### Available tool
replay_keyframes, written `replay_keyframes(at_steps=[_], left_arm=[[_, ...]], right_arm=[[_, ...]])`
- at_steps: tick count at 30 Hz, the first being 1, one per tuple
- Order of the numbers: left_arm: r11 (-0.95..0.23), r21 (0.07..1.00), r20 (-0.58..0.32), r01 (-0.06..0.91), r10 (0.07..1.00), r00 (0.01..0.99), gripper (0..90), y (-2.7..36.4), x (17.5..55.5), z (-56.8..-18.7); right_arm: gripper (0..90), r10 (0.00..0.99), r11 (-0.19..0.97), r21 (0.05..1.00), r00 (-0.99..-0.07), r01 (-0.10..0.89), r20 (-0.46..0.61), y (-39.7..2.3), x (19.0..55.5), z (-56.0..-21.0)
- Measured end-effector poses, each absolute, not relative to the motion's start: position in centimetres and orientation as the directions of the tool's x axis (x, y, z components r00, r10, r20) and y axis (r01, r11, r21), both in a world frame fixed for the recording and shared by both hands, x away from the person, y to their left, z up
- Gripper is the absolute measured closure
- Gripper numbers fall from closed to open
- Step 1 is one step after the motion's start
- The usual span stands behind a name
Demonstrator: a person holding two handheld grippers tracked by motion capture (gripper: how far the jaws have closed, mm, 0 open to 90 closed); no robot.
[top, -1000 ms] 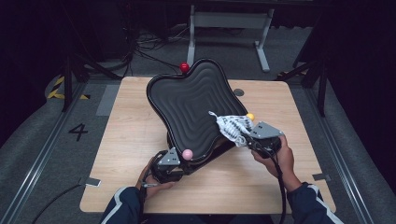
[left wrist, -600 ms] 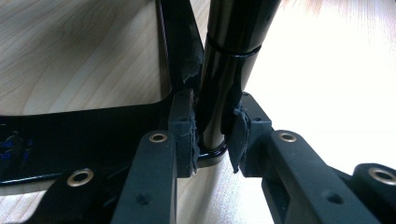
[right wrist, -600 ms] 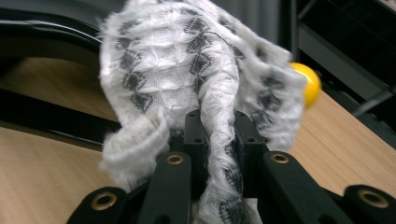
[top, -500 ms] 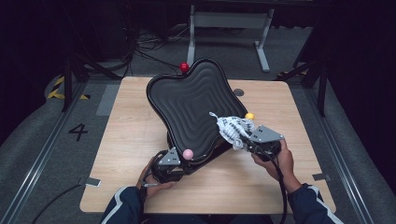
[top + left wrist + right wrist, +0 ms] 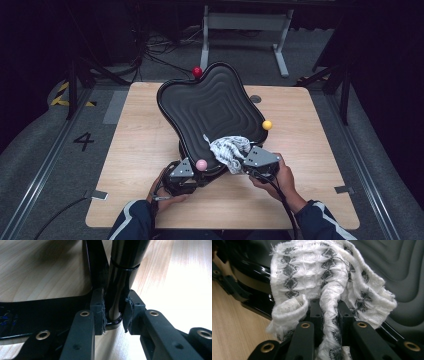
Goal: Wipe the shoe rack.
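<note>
In the right gripper view the white patterned cloth (image 5: 329, 287) hides the pads and runs off the bottom edge. In the left gripper view the black post (image 5: 122, 277) is cut by the top edge, its foot hidden behind the pads.

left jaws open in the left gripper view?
No: the left gripper is shut on a black post, with both pads pressed against its sides.

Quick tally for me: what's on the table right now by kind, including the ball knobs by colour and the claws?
Black ridged seat: 1
Patterned white cloth: 1
Red ball: 1
Yellow ball: 1
Pink ball: 1
Claws: 2, left claw and right claw
Total: 7
</note>
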State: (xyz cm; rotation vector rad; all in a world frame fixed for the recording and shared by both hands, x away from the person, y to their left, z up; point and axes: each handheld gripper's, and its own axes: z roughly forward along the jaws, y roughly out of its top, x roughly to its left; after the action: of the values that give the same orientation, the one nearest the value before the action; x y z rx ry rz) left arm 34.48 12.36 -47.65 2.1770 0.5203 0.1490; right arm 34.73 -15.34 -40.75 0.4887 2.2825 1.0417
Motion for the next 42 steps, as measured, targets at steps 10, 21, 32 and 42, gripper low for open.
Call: replay_keyframes(at_steps=[10,21,32,42], left_arm=[[-0.530,0.785,-0.080,0.321,0.427,0.901,72.7,12.3,34.8,-47.7],[-0.523,0.790,-0.079,0.321,0.432,0.898,72.7,12.1,35.0,-47.8],[-0.525,0.788,-0.081,0.322,0.429,0.900,72.7,12.1,35.0,-47.8],[-0.526,0.788,-0.078,0.320,0.430,0.899,72.8,12.1,34.9,-47.8]], right_arm=[[79.1,0.484,0.613,0.790,-0.805,0.031,-0.344,-14.3,33.6,-40.3],[78.8,0.429,0.623,0.782,-0.826,-0.024,-0.366,-12.9,32.0,-40.0],[79.0,0.527,0.618,0.784,-0.774,0.064,-0.352,-15.3,34.8,-40.8],[79.1,0.572,0.634,0.765,-0.733,0.111,-0.368,-16.9,37.0,-41.5]])
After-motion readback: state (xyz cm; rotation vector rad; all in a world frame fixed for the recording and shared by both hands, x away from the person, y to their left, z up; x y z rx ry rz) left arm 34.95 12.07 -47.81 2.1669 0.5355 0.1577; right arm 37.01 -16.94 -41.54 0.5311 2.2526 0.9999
